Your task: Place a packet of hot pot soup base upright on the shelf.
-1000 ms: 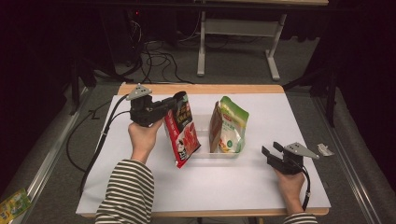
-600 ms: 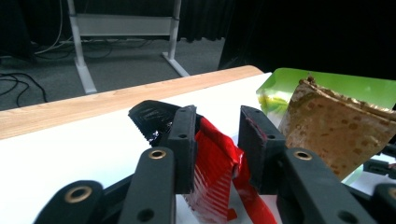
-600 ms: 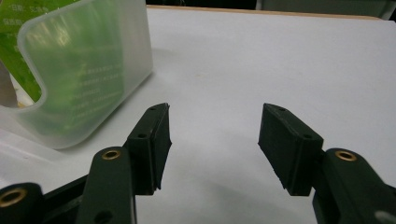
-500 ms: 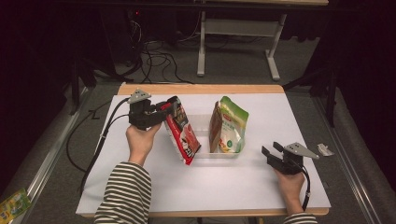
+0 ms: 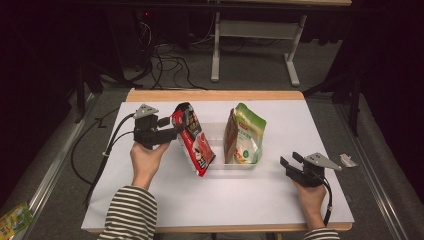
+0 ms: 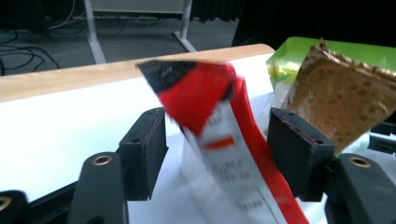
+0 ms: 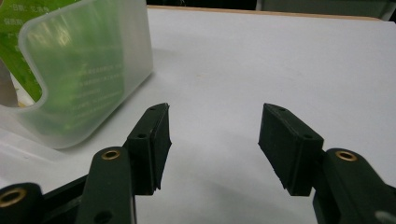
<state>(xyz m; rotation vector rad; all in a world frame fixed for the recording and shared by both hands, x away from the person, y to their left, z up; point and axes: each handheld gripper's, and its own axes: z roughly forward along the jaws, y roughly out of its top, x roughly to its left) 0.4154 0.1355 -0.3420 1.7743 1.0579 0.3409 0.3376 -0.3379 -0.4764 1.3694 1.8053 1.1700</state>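
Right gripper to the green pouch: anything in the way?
Yes, low down. The clear bin's wall stands between the open right gripper and the green pouch, which sits inside the bin. The pouch's top rises above the rim, so nothing visible blocks a grasp from above.

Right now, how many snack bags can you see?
3. The red snack bag leans at the clear bin's left end, between the left gripper's open fingers. The green snack bag stands inside the bin. A yellow-green one lies on the floor.
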